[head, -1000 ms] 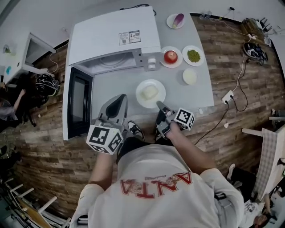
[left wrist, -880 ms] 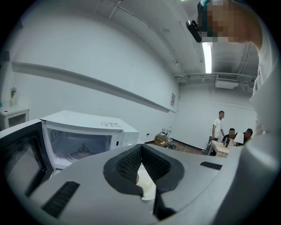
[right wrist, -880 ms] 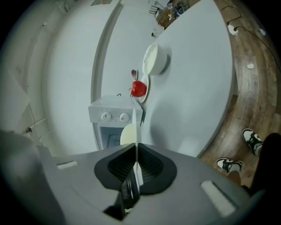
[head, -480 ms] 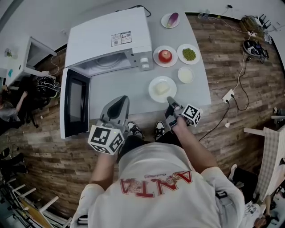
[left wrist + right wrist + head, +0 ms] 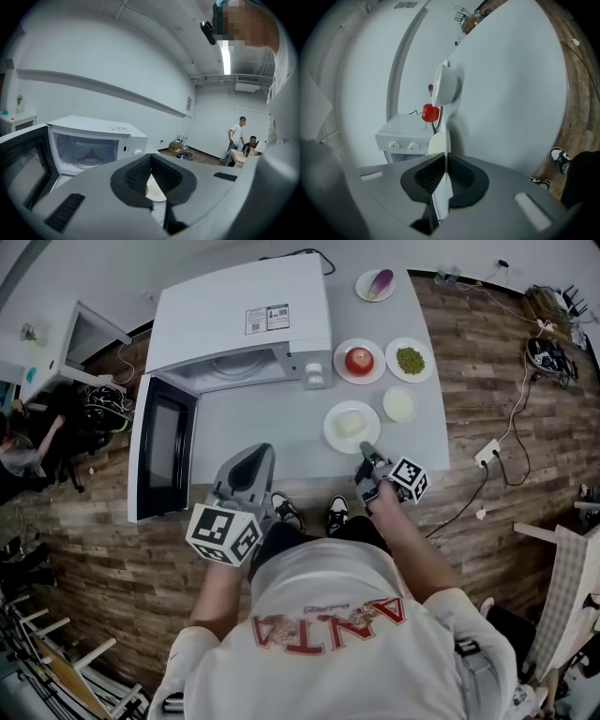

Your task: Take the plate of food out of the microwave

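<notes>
Carried plate (image 5: 349,425) right, clear of open microwave (image 5: 239,315), rim pinched in right gripper (image 5: 367,455), left gripper (image 5: 253,457) closed empty; probably just needs releasing.

On the grey table (image 5: 272,442) stand four small white dishes. One plate (image 5: 341,371) carries a red apple (image 5: 359,360). Just beside it, on its right, a second plate (image 5: 427,369) carries green peas (image 5: 410,359). Near these two, closer to the person, is a white bowl (image 5: 399,405) (what it contains I cannot tell). At the far corner, a third plate (image 5: 365,289) holds a purple vegetable (image 5: 378,281). The floor (image 5: 487,352) is of wooden boards, and a white power strip (image 5: 487,453) lies on it with cables. In the left gripper view two people are far back in the room, one standing (image 5: 238,133) and one sitting (image 5: 252,143), under a long ceiling lamp (image 5: 226,55).
</notes>
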{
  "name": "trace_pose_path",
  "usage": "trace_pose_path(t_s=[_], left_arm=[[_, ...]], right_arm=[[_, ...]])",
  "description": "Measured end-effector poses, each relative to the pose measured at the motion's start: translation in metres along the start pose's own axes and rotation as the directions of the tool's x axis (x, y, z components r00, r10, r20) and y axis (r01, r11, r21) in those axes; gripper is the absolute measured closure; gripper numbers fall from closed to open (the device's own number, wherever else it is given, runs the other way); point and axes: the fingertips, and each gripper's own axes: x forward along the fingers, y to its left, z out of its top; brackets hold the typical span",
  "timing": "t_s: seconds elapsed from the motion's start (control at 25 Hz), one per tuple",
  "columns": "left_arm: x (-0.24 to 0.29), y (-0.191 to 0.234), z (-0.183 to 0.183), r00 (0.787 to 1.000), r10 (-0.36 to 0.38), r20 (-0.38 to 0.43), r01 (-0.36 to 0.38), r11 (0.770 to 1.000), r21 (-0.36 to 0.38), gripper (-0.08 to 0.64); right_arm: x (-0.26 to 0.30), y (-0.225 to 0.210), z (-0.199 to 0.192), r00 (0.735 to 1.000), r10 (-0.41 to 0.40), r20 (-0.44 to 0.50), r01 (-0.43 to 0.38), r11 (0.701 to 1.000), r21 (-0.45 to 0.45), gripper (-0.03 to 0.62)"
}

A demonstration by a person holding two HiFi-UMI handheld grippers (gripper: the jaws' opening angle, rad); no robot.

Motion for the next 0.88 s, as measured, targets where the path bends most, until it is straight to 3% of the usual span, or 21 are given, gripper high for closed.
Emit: trace_pose_path(t_s=[0.2, 0.28, 0.4, 0.48, 0.56, 0.64, 0.76, 0.88], left_arm=[[0.005, -0.001, 0.001, 1.0, 0.005, 0.001, -0.004, 1.0, -0.009, 0.551], [0.007, -0.003, 0.002, 1.0, 0.003, 0.003, -0.003, 1.0, -0.012, 0.551], [0.01, -0.006, 0.003, 1.0, -0.001, 0.006, 0.002, 1.0, -0.012, 0.551], [0.01, -0.008, 0.004, 1.0, -0.004, 0.006, 0.004, 1.0, -0.01, 0.551], [0.011, -0.009, 0.005, 1.0, -0.007, 0.01, 0.007, 1.0, -0.012, 0.551], [0.01, -0.011, 0.008, 1.0, -0.015, 0.018, 0.015, 1.0, -0.024, 0.551], [0.008, -0.013, 0.009, 1.0, -0.023, 0.022, 0.024, 0.999, -0.034, 0.551], [0.006, -0.013, 0.007, 1.0, -0.021, 0.019, 0.022, 0.999, -0.037, 0.551]], right_arm=[[0.005, 0.001, 0.0, 0.999, 0.006, -0.043, -0.006, 1.0, 0.002, 0.571], [0.007, 0.007, -0.002, 0.997, 0.03, -0.074, -0.031, 0.999, -0.019, 0.527], [0.008, 0.015, -0.007, 0.99, 0.003, -0.144, -0.023, 0.99, -0.136, 0.472], [0.008, 0.016, -0.014, 0.977, -0.065, -0.203, 0.009, 0.964, -0.264, 0.457], [0.009, 0.017, -0.019, 0.958, -0.149, -0.246, 0.041, 0.918, -0.394, 0.457], [0.009, 0.016, -0.023, 0.935, -0.231, -0.27, 0.06, 0.852, -0.521, 0.457], [0.008, 0.011, -0.027, 0.888, -0.364, -0.282, 0.064, 0.703, -0.709, 0.456], [0.005, 0.002, -0.033, 0.83, -0.477, -0.29, 0.024, 0.549, -0.835, 0.44]])
